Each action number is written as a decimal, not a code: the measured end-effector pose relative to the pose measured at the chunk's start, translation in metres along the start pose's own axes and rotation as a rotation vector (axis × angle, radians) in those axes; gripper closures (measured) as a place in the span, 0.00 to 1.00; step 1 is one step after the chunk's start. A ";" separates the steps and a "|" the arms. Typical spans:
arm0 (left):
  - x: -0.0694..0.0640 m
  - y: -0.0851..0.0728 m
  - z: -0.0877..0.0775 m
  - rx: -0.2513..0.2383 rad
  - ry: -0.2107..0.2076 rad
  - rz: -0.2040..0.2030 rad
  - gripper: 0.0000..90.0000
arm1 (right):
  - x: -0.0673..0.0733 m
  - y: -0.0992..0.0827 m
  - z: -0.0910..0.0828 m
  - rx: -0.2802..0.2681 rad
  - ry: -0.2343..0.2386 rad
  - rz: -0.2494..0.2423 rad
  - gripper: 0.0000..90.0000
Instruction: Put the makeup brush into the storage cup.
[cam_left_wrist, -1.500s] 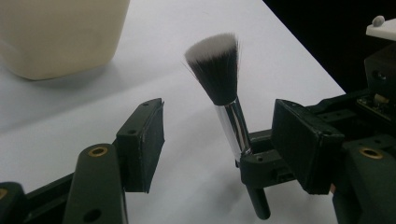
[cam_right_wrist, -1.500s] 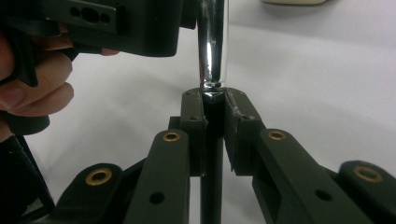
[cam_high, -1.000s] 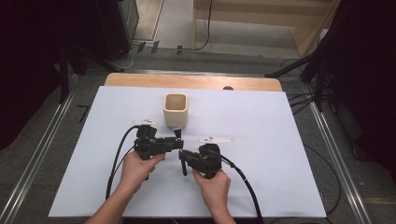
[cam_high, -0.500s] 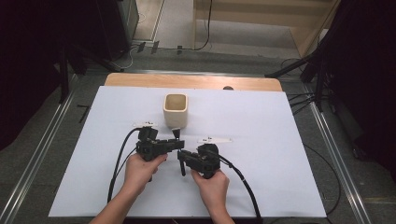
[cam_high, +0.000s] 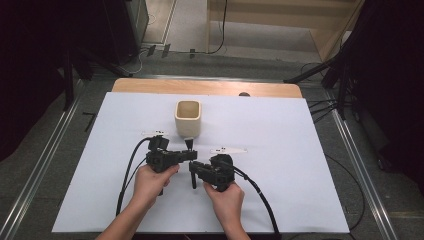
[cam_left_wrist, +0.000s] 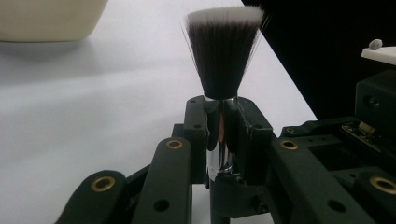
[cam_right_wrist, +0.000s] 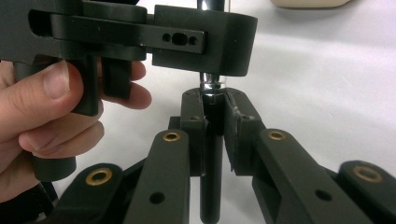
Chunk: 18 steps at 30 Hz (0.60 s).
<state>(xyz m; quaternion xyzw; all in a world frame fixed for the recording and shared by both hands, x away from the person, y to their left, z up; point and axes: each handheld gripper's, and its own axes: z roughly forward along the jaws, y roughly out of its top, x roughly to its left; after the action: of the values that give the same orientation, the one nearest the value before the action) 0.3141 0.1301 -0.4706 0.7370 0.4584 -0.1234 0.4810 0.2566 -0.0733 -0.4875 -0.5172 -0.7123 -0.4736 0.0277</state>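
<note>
Both tongs are clamping one black-bristled makeup brush (cam_left_wrist: 223, 60) near the table's (cam_high: 300, 165) front edge: left tongs (cam_left_wrist: 219, 135), jaws just closing, gripping its chrome ferrule, right tongs (cam_right_wrist: 214, 135) gripping its black handle. Placing it into the cream square cup (cam_high: 188, 118) is probably remaining.

The makeup brush with a black handle, a shiny silver metal ferrule and dark bristles with white tips (cam_left_wrist: 223, 51) is held between the fingers of both grippers at the same time. The fingers of the left gripper (cam_left_wrist: 223, 135) press on the silver ferrule, and the fan of bristles stands just above them. The fingers of the right gripper (cam_right_wrist: 215, 135) press on the black handle right under the ferrule, and the round end of the handle hangs below them.
</note>
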 end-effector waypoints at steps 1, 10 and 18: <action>0.000 0.000 0.000 0.002 -0.001 -0.001 0.86 | 0.000 0.000 0.000 0.000 0.000 0.000 0.90; 0.001 0.001 -0.001 0.007 -0.014 -0.012 0.87 | 0.000 0.000 0.000 -0.003 0.002 -0.008 0.89; 0.002 0.003 -0.004 0.006 -0.010 -0.010 0.87 | 0.000 0.000 -0.002 0.007 0.017 -0.035 0.71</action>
<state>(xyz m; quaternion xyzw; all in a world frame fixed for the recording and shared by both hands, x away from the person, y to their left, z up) 0.3163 0.1339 -0.4679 0.7355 0.4595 -0.1308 0.4804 0.2560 -0.0746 -0.4862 -0.5005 -0.7226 -0.4759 0.0274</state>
